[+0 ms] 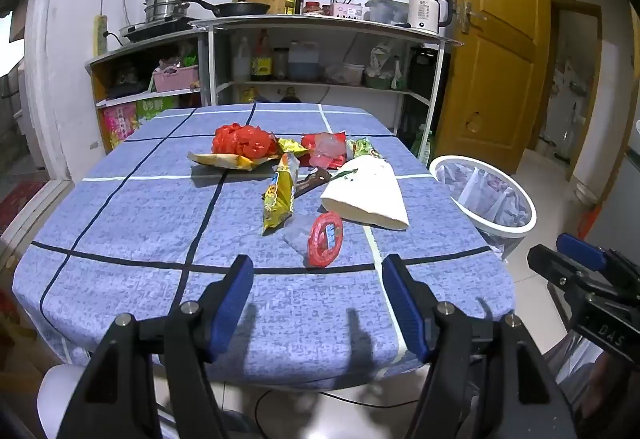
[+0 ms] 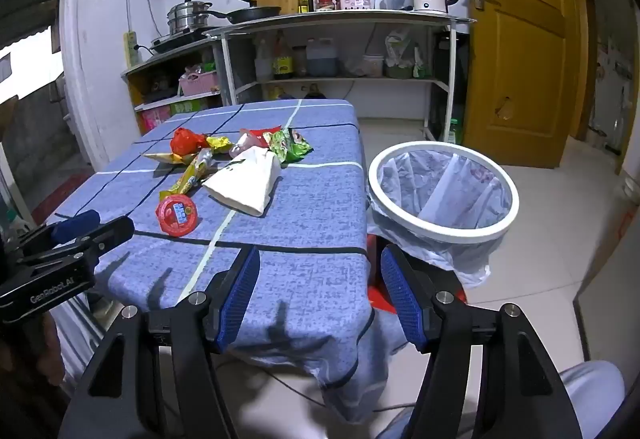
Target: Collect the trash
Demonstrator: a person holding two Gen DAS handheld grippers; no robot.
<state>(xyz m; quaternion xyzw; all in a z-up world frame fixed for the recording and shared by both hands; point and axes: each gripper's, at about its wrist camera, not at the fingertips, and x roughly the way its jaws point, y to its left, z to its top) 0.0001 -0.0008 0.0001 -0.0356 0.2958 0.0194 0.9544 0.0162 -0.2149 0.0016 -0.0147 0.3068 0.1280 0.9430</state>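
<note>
Trash lies in the middle of the blue checked tablecloth (image 1: 132, 223): a round red wrapper (image 1: 325, 238) nearest me, a long yellow snack bag (image 1: 280, 193), a white paper bag (image 1: 366, 195), a crumpled red plastic bag (image 1: 242, 139), a red packet (image 1: 324, 151) and a green packet (image 1: 362, 148). My left gripper (image 1: 318, 303) is open and empty above the table's near edge. My right gripper (image 2: 320, 297) is open and empty over the table's right corner. The round red wrapper (image 2: 177, 216) and the white paper bag (image 2: 246, 183) also show in the right wrist view.
A white-rimmed bin (image 2: 442, 191) lined with a plastic bag stands on the floor right of the table. Kitchen shelves (image 1: 320, 27) with pans, bottles and a kettle (image 1: 428, 8) stand behind. A yellow door (image 1: 496, 39) is at the right.
</note>
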